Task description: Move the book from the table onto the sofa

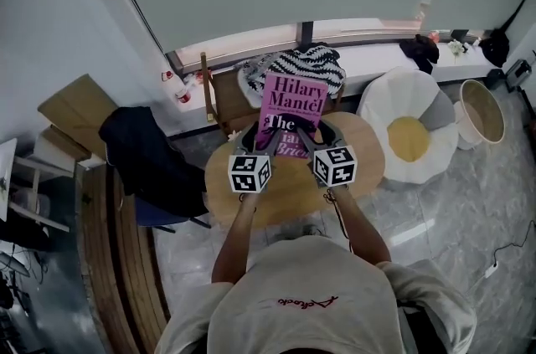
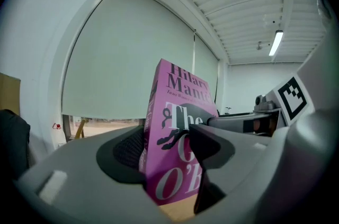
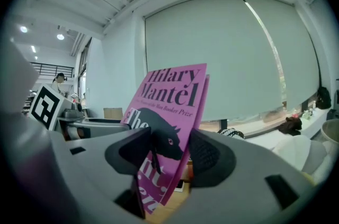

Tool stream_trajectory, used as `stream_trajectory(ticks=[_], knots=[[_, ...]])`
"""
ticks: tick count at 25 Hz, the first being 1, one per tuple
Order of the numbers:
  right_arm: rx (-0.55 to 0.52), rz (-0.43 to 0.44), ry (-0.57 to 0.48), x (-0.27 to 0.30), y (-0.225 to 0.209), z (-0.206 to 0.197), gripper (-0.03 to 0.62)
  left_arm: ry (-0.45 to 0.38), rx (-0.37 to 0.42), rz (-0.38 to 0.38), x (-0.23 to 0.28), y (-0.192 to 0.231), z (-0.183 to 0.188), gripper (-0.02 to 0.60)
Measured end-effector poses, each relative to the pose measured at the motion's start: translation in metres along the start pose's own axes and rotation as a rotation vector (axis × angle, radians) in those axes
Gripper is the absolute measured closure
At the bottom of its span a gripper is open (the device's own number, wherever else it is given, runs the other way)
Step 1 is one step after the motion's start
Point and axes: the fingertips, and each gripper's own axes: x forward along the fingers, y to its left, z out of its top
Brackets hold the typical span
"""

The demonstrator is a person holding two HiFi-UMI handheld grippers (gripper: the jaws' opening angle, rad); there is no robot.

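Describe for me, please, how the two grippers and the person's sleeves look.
The left gripper and right gripper are grey with black ribbed pads; each carries a white cube with black square markers. The person wears a short-sleeved beige T-shirt.

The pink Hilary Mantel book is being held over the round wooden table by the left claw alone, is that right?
Not quite: both claws hold it. The right gripper view shows the right claw shut on the pink Hilary Mantel book, just as the left claw is in the left gripper view. The rest stands: it is held over the round wooden table.
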Motion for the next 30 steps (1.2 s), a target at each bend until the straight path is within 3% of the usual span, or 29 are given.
stream_trajectory(ticks=[10, 21, 30], knots=[[0.037, -0.269, -0.01, -0.084, -0.075, -0.019, 0.359, 0.039, 0.029, -0.27, 0.053, -0.099, -0.018, 0.308], [0.105, -0.616, -0.047, -0.242, -0.178, -0.031, 0.359, 0.089, 0.099, -0.615, 0.104, -0.285, -0.027, 0.308], [0.138, -0.791, -0.063, -0.368, -0.242, -0.042, 0.359, 0.126, 0.129, -0.789, 0.119, -0.43, -0.043, 0.308]])
